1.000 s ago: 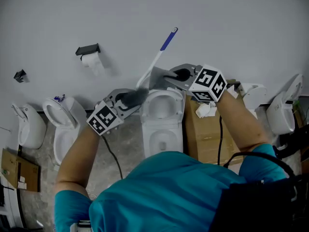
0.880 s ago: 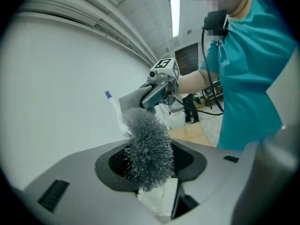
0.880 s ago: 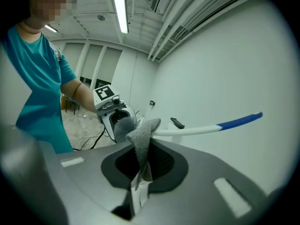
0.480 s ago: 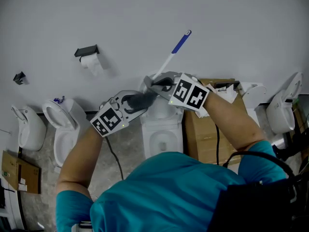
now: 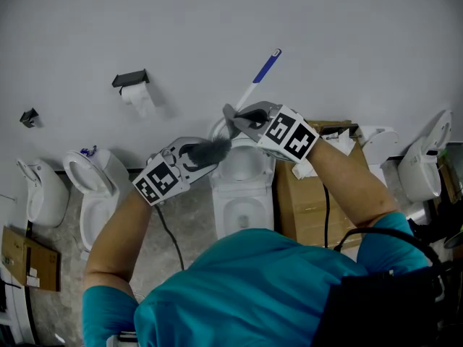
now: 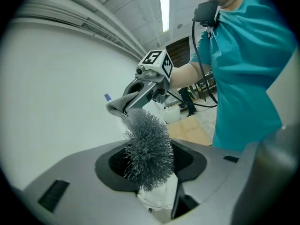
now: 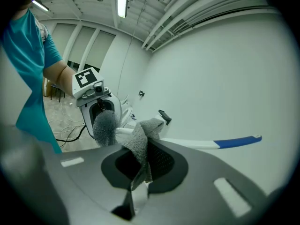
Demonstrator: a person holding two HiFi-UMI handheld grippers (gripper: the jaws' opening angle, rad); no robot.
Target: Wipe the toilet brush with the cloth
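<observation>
The toilet brush has a grey bristle head (image 5: 211, 149) and a white handle with a blue end (image 5: 266, 65). My left gripper (image 5: 201, 154) is shut on the brush just behind the head, and the bristles (image 6: 147, 146) fill the space above its jaws. My right gripper (image 5: 242, 118) is shut on a grey cloth (image 5: 231, 116). The cloth (image 7: 140, 137) lies against the white handle (image 7: 187, 143) right next to the brush head (image 7: 105, 125). In the left gripper view the cloth (image 6: 121, 108) sits just above the bristles. Both grippers are held in the air over a toilet.
A white toilet (image 5: 242, 186) stands directly below the grippers, against the wall. More toilets stand at the left (image 5: 90, 183) and right (image 5: 423, 161). A cardboard box (image 5: 307, 201) sits beside the middle toilet. A paper roll holder (image 5: 132, 78) is on the wall.
My right gripper has moved left with the cloth, closer to the brush head. The brush handle's blue end has swung a little to the right. The left gripper has hardly moved.
</observation>
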